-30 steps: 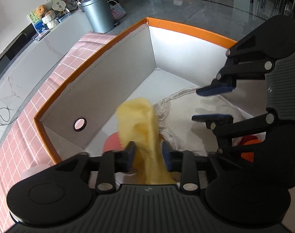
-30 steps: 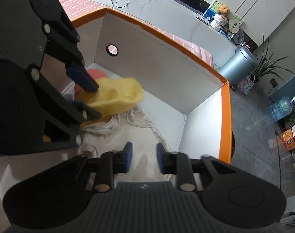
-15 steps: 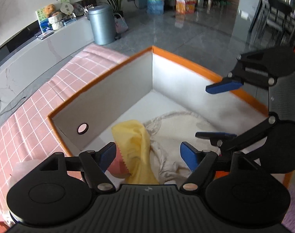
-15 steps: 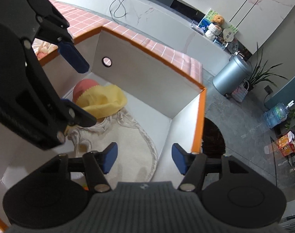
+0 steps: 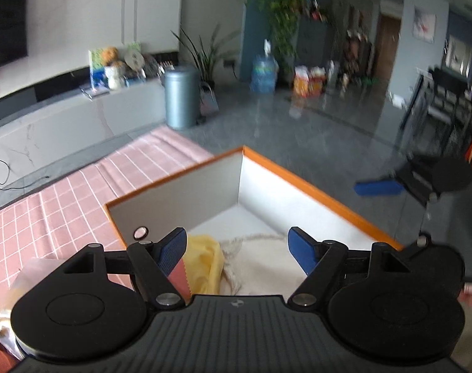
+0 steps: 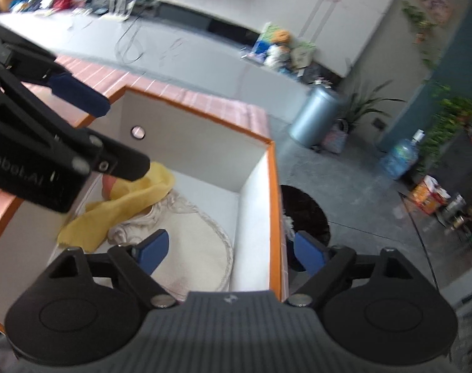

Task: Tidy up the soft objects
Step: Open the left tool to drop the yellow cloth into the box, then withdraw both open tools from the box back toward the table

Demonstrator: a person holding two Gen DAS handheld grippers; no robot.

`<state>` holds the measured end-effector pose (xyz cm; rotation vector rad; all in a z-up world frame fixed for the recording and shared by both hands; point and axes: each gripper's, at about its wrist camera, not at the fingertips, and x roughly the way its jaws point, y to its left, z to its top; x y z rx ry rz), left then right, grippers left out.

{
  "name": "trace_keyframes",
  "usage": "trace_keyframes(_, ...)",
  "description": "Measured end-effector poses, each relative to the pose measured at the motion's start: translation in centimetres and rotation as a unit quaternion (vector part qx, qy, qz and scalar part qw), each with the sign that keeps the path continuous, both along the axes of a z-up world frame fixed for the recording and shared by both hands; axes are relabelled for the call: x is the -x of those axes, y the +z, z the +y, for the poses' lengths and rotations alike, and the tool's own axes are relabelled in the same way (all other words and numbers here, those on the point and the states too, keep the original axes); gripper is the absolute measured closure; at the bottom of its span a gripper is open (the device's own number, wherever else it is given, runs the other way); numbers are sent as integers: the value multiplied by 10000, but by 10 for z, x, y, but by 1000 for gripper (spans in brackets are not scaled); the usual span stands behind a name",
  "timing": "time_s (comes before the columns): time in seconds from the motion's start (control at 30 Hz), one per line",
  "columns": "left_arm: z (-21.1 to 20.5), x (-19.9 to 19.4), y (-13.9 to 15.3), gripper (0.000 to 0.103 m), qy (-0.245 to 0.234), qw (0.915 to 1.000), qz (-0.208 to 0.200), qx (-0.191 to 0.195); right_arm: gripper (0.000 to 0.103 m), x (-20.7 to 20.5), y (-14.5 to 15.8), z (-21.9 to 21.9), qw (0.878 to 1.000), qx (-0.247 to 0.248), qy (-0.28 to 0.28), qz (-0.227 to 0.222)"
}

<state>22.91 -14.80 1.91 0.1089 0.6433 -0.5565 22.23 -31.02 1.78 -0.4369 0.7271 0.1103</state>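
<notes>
Left gripper (image 5: 236, 248) closing slightly, right gripper (image 6: 228, 253) opening, both empty above the orange-rimmed box (image 6: 275, 205). Below and ahead: yellow cloth (image 6: 127, 208) draped over cream bag (image 6: 192, 242), pink cloth (image 5: 178, 276) beside.

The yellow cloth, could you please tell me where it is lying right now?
The yellow cloth lies inside the orange-rimmed box, on its left side in the right wrist view, draped over the cream fabric and beside something pink.
</notes>
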Motion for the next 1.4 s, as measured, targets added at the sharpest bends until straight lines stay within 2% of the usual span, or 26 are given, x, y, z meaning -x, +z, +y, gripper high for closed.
trace_keyframes(0.2,8,17,4,19,348,9984,-218,388,17,28,3,0,9957,-513,-642,-416)
trace_keyframes(0.37,29,34,5,19,651,9941,-347,792,17,52,3,8,9862,-975,-1019,-863)
trace_keyframes(0.67,72,64,-5,24,1187,9869,-468,989,17,81,-10,40,9688,-1483,-1300,-1502)
trace_keyframes(0.9,105,84,-14,24,1662,9795,-476,1039,17,106,-13,73,9654,-1790,-798,-1718)
trace_keyframes(1.07,129,97,-23,27,2009,9717,-398,1174,17,114,-13,99,9635,-1944,-368,-1801)
trace_keyframes(1.13,135,101,-26,32,2135,9699,-400,1097,17,116,-14,112,9657,-1920,-172,-1741)
trace_keyframes(1.27,152,110,-36,36,2420,9640,-321,1052,29,114,-17,133,9706,-1814,192,-1573)
trace_keyframes(1.33,161,112,-41,42,2549,9612,-256,1023,31,116,-18,142,9717,-1768,336,-1528)
trace_keyframes(1.4,169,113,-44,44,2650,9582,-195,1061,36,114,-18,150,9725,-1706,478,-1510)
